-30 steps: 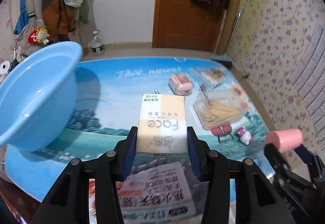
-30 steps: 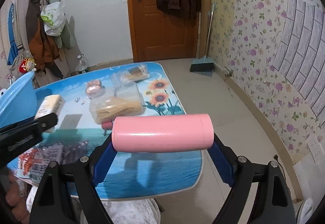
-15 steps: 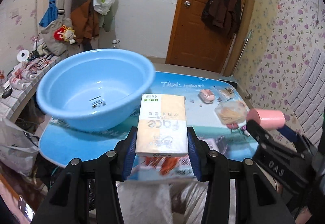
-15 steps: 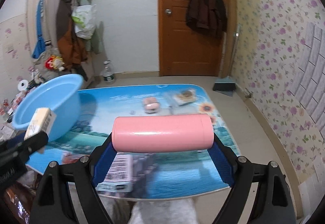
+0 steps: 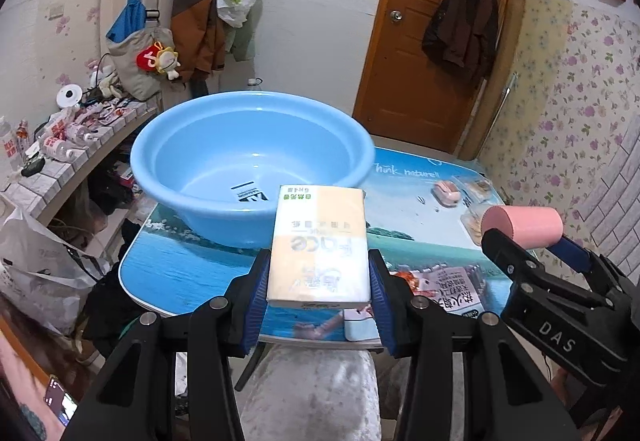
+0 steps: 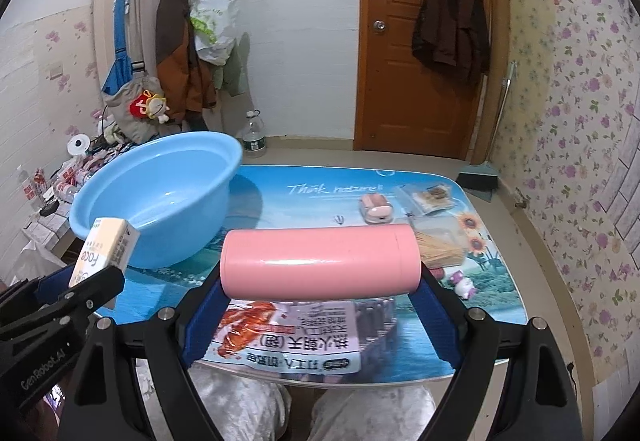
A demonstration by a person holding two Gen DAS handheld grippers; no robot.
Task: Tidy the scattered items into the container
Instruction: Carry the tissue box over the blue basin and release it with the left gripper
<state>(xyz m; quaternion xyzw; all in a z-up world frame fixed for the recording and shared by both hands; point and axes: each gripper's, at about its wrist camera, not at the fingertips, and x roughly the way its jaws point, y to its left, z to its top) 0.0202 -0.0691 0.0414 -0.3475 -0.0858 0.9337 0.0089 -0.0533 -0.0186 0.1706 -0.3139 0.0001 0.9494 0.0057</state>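
Tools [image 5: 318, 291] [image 6: 320, 295] grip pack [image 5: 318, 245] and bottle [image 6: 320, 261] near basin [image 5: 248, 157].

Each camera sits just behind its own tool, looking forward and downward along the two fingers from the near edge of the counter [image 5: 192, 273] toward the door [image 6: 404, 53] at 12 o'clock. Both share the blue basin [image 5: 248, 161], which the right view shows at 10 o'clock.
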